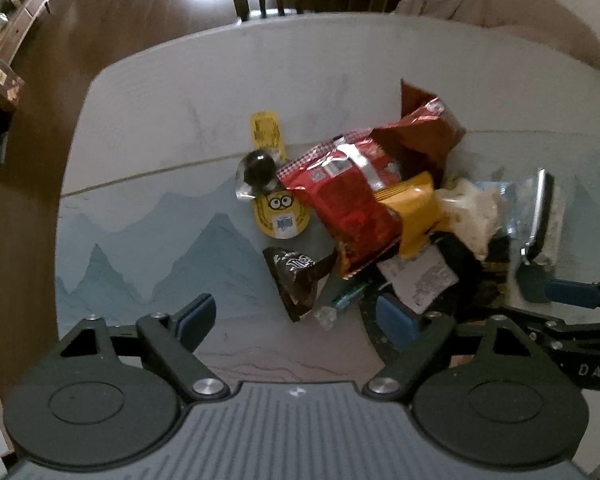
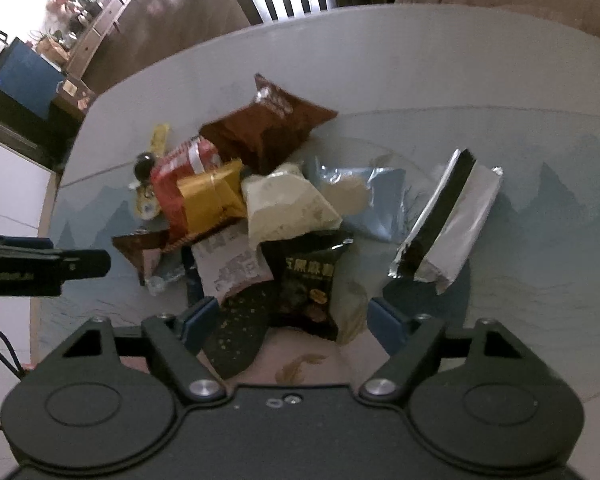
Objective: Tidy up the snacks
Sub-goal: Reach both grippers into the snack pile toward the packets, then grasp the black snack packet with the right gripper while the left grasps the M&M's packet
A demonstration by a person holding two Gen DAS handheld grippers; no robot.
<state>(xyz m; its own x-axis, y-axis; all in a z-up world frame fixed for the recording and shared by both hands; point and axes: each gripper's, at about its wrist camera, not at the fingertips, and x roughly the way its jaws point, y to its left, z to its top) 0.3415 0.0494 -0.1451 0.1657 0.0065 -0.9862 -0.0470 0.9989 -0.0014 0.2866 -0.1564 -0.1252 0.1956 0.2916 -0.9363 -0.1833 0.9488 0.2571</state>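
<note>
Between the spread fingers of the right gripper (image 2: pixel 292 322): black snack packet (image 2: pixel 310 284), light, crinkly, slippery, best pinched at its sealed edge; left gripper (image 1: pixel 296 322) likewise open, empty.

A pale grey table with a blue mountain print (image 2: pixel 500 92) is carrying a heap of snack packets. Lying straight on it are a long silver foil wrapper with a black stripe (image 2: pixel 448 220), well apart to the right of the pile, a crinkled light-blue foil pouch (image 2: pixel 384 200), a dark brown triangular packet (image 1: pixel 296 280) and a yellow cartoon-face packet (image 1: pixel 280 212). A red foil bag (image 1: pixel 348 208) and a gold packet (image 2: pixel 210 196) are sitting higher on the heap.
</note>
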